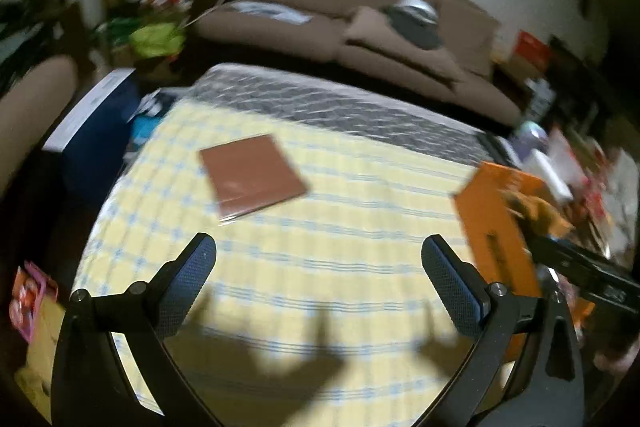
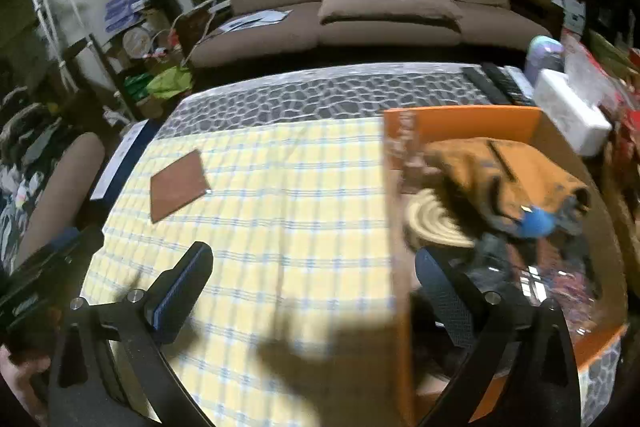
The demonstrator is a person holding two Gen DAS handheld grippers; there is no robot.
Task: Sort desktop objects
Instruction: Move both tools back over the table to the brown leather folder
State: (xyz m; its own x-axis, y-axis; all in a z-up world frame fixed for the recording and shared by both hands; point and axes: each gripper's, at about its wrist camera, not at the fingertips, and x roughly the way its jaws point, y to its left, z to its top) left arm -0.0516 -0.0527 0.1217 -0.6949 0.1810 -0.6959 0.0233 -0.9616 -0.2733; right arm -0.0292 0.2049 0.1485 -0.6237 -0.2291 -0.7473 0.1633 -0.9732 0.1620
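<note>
A flat reddish-brown square pad (image 1: 252, 179) lies alone on the yellow checked tablecloth (image 1: 320, 267); it also shows in the right wrist view (image 2: 178, 183), far left. An orange box (image 2: 460, 123) stands at the table's right; it holds a brown cloth (image 2: 500, 171), a coiled rope mat (image 2: 432, 223), a blue ball (image 2: 536, 223) and other items. The box also shows in the left wrist view (image 1: 492, 219). My left gripper (image 1: 318, 267) is open and empty above the cloth, short of the pad. My right gripper (image 2: 312, 275) is open and empty, straddling the box's left wall.
A brown sofa (image 2: 380, 7) stands behind the table. Black remotes (image 2: 496, 83), a white box (image 2: 572, 119) and clutter sit at the far right. A blue and white box (image 1: 92, 115) stands left of the table. Shelves with clutter (image 2: 140, 27) are at back left.
</note>
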